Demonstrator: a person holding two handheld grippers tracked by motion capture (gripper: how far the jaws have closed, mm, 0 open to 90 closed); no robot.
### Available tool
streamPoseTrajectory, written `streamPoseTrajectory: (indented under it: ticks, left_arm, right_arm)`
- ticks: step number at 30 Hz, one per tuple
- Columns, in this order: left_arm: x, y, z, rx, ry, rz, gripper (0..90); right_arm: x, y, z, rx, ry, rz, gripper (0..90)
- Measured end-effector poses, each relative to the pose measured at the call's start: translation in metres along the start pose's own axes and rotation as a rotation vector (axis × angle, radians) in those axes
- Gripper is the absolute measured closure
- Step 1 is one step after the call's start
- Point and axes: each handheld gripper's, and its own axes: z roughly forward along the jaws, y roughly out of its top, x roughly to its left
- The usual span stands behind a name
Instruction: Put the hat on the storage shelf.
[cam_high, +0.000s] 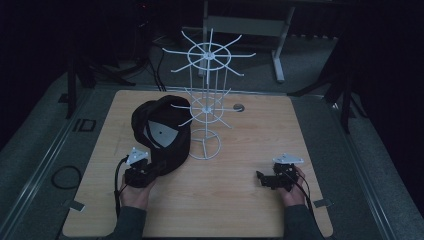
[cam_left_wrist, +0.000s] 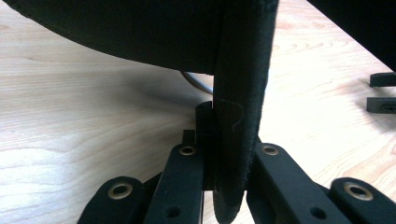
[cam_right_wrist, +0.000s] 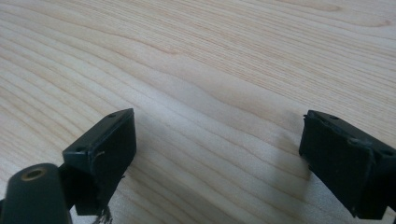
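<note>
The left tongs (cam_high: 150, 172) have closed tight on the brim of a black cap (cam_high: 161, 131), which sits on the wooden desk (cam_high: 240, 200) just beside the ring foot of a white wire rack (cam_high: 207, 107); in the left gripper view the brim's edge (cam_left_wrist: 240, 116) stands pinched between the two jaws, running upright through them. The right tongs (cam_high: 265, 180) rest low over the desk on the other side, well apart from the cap, jaws spread wide with nothing but bare wood between them. To my eye the job in hand is getting that cap up onto one of the rack's prongs. The bite is on the very edge of the brim, so the crown will hang and swing once it is lifted; I'd raise it slowly and keep the brim level so the fabric doesn't slide out. The lower ring of prongs already pokes close over the cap's crown, so it wants drawing back clear of them before it comes up, or it may snag and tip the light rack. The free right tongs could steady the rack's post or take the far side of the cap. As for holders, the rack is the only one here, and its prongs on both tiers are all bare; the cap's hollow shows a pale lining patch and nothing inside.
</note>
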Motion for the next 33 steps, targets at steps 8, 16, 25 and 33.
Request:
streamPoseTrajectory:
  ticks: [8,16,25,33]
  left_arm:
    - [0.005,0.004,-0.004,-0.008,0.022,0.006,86.9]
    - [0.011,0.008,-0.007,-0.016,0.046,0.013,86.8]
    - [0.019,0.013,-0.011,-0.028,0.070,0.015,86.8]
    - [0.023,0.016,-0.014,-0.036,0.081,0.029,86.8]
  right_arm:
    - [0.000,0.000,0.000,0.000,0.000,0.000,10.9]
    - [0.000,0.000,0.000,0.000,0.000,0.000,10.8]
    - [0.000,0.000,0.000,0.000,0.000,0.000,10.9]
    - [0.000,0.000,0.000,-0.001,0.000,-0.002,10.8]
